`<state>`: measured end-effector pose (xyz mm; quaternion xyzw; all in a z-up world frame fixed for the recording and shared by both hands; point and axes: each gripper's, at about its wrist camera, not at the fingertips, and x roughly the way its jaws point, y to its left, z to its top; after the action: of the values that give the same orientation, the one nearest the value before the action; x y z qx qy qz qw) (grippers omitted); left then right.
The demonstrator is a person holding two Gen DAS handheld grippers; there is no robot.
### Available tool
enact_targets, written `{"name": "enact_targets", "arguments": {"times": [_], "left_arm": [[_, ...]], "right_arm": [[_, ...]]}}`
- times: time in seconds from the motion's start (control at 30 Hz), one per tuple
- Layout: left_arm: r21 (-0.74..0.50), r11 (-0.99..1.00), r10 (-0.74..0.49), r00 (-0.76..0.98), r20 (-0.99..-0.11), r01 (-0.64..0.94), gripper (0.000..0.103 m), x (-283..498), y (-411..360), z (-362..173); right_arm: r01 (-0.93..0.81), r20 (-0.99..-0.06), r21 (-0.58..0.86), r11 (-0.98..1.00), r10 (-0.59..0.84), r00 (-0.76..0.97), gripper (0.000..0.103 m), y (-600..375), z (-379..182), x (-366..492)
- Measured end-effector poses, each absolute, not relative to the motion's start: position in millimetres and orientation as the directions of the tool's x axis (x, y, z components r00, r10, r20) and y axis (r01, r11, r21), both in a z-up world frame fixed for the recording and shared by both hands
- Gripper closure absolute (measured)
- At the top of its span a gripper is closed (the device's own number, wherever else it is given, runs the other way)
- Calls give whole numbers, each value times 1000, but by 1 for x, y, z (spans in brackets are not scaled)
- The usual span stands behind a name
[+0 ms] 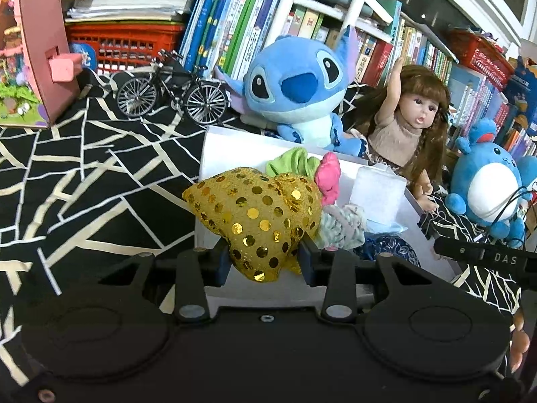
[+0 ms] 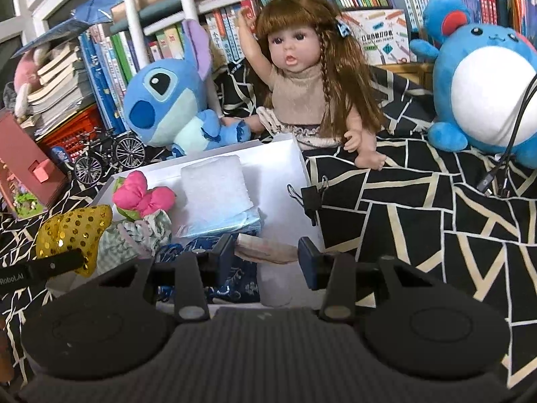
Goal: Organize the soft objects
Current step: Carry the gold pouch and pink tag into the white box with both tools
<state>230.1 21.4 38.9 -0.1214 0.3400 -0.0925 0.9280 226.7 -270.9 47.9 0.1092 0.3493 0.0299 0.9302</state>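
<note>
Over the near left corner of the white box (image 1: pixel 235 147), the left gripper (image 1: pixel 265 258) pinches the gold sequined pouch (image 1: pixel 255 208) between its two fingers; the pouch bulges forward from the pinch and hangs above the box rim. Inside the white box lie a pink bow (image 2: pixel 142 196), a green fabric piece (image 1: pixel 292 164), a pale knitted item (image 1: pixel 342 226), a white foam block (image 2: pixel 214 184) on a light blue packet (image 2: pixel 231 223), and a dark blue patterned cloth (image 2: pixel 228 282). The right gripper (image 2: pixel 265 257) hovers over the near side of the white box with its fingers spread apart; a beige fabric piece (image 2: pixel 265 252) lies between them, and contact with either finger cannot be determined. Behind the white box sit a blue Stitch plush (image 1: pixel 295 90) and a long-haired doll (image 2: pixel 302 77). To the right of the white box, a black binder clip (image 2: pixel 310 198) rests at its edge, and a round blue plush (image 2: pixel 483 84) sits further right on the black patterned cloth (image 1: pixel 84 174). A model bicycle (image 1: pixel 171 89) stands left of the Stitch plush.
</note>
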Motion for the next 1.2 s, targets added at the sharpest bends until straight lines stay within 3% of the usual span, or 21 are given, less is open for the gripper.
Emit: {"name": "enact_targets", "arguments": {"times": [0.37, 1.2], "left_arm": [[-306, 948, -267, 736, -622, 86, 62, 262, 10, 28], [-199, 978, -180, 742, -646, 64, 52, 294, -12, 17]], "right_arm": [[52, -665, 220, 974, 111, 739, 55, -266, 39, 248], [55, -677, 222, 974, 113, 727, 55, -256, 30, 267]]}}
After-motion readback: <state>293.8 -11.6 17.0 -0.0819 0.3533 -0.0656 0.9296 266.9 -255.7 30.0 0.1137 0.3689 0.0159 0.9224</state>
